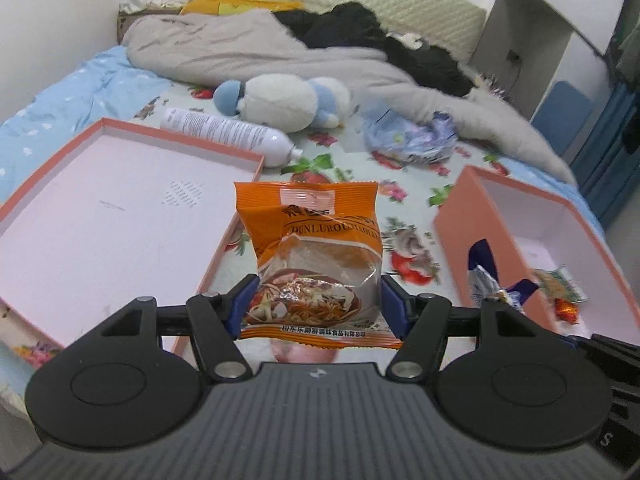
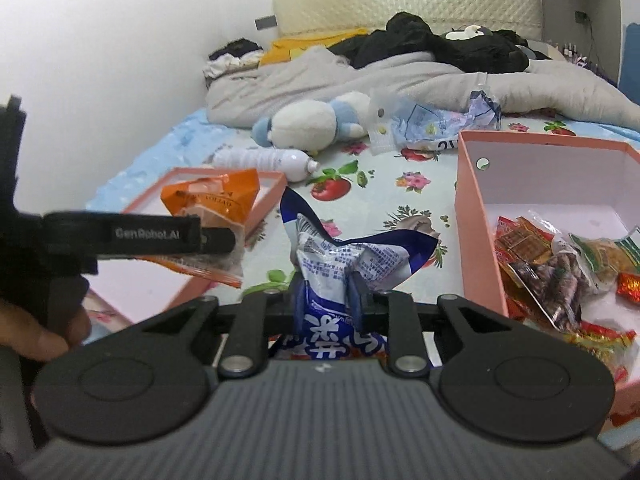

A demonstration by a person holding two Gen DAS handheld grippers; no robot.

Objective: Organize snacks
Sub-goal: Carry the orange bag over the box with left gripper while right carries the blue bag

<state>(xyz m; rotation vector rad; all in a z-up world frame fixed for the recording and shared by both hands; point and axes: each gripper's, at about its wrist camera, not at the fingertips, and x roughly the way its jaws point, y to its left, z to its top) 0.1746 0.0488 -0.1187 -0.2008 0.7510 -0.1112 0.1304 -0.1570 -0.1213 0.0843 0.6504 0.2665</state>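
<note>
Between the two pink boxes on the flowered bedsheet (image 1: 352,148), you are holding a snack in each gripper. Your left gripper (image 1: 316,304) is clamping an orange seasoning packet (image 1: 316,248) by its lower sides, keeping it upright above the gap between the shallow box lid (image 1: 100,216) and the deeper pink box (image 1: 464,232). Your right gripper (image 2: 326,296) is pinching a blue-and-white snack bag (image 2: 340,256), whose crumpled top is flaring out above the fingers. From the right wrist view, the pink box (image 2: 472,216) is sitting just right of that bag and is already holding several wrapped snacks (image 2: 560,264). Your left gripper is showing side-on there at the left edge, with the orange seasoning packet (image 2: 216,196) hanging over the lid's near corner. Farther up the bed, a white spray can (image 1: 224,132), a blue-and-white plush toy (image 1: 288,100) and a crumpled plastic wrapper (image 1: 412,136) are lying near a grey blanket (image 1: 240,48).
</note>
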